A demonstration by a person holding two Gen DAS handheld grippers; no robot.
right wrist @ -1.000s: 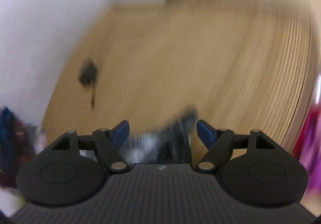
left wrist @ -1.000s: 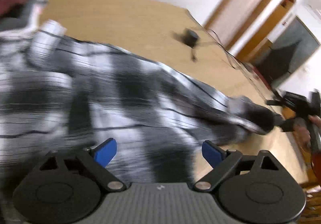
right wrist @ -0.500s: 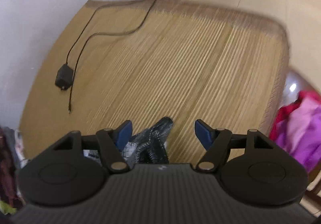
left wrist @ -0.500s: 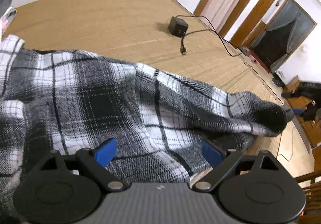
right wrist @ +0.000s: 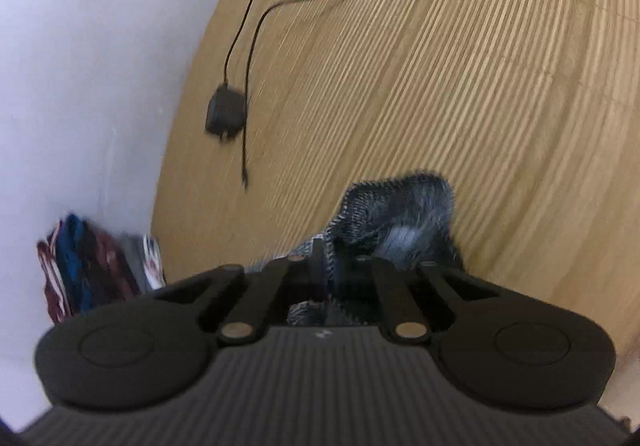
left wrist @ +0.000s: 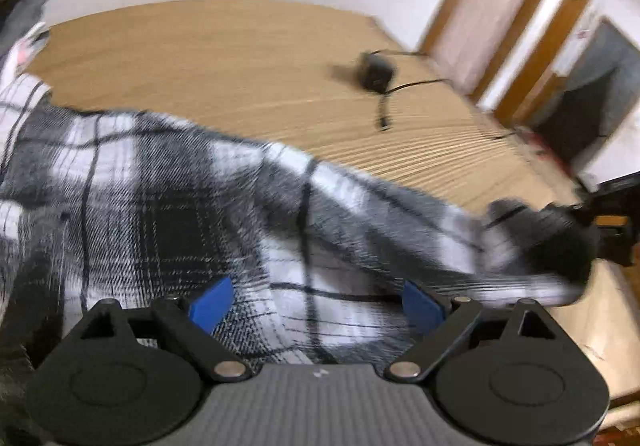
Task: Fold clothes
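My right hand-held gripper (right wrist: 338, 266) pinches the plaid shirt's (left wrist: 168, 206) corner, ready to fold. Left hand-held gripper (left wrist: 316, 302) gapes wide over the cloth, gripping nothing.

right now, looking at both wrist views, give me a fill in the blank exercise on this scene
1. The right gripper is shut on a bunched bit of the black and white ____ shirt.
2. The fingers of the left gripper stand ____, with shirt cloth lying between them.
3. A small black adapter with a thin ____ trailing from it lies on the mat.
4. A stack of folded clothes sits by the white ____.

Missing words: plaid; open; cable; wall
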